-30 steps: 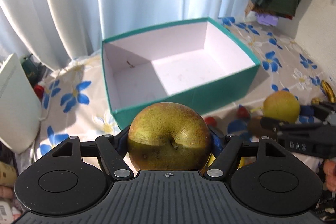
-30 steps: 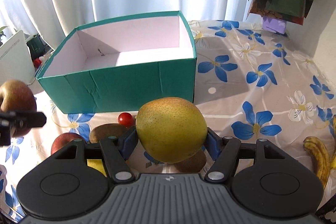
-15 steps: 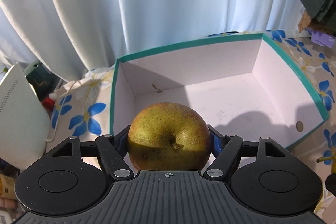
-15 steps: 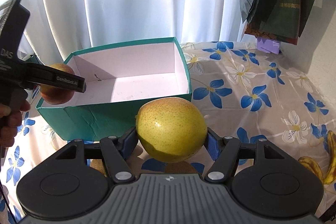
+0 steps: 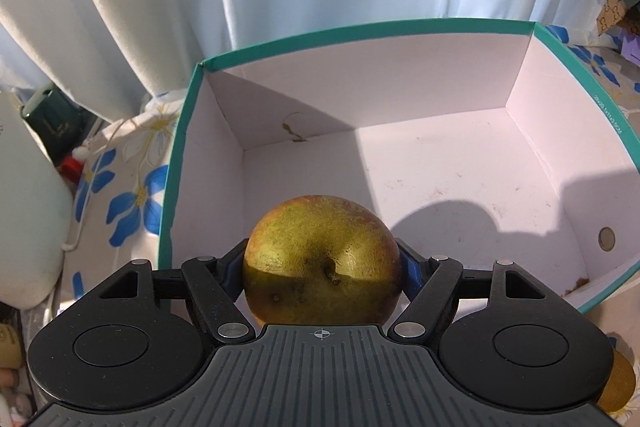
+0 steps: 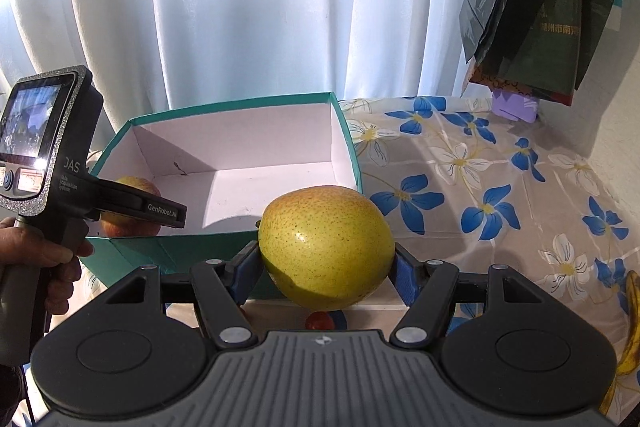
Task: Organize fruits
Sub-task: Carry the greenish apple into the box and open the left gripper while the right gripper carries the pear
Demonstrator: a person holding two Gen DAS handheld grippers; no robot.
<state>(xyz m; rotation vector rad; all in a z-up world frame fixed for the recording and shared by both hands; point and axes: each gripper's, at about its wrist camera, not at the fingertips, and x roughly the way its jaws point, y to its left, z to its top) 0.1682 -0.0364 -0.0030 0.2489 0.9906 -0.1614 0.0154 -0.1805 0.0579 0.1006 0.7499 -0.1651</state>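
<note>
My left gripper (image 5: 322, 267) is shut on a brownish-green pear (image 5: 322, 259) and holds it above the near left part of the teal box (image 5: 172, 179), whose white inside holds no fruit. My right gripper (image 6: 326, 263) is shut on a yellow pear (image 6: 326, 247), held in front of the box's near right corner (image 6: 348, 143). The right wrist view shows the left gripper (image 6: 160, 213) with its pear (image 6: 132, 187) over the box's left side.
A floral tablecloth (image 6: 480, 187) covers the table. A cherry tomato (image 6: 319, 321) lies below the right gripper and bananas (image 6: 632, 327) lie at the far right. White curtains hang behind. Dark bags (image 6: 540, 7) hang at upper right. A white appliance (image 5: 28, 219) stands left.
My left gripper has moved forward and over the box with its pear. My right gripper has risen and come closer to the box's near right corner with the yellow pear.
</note>
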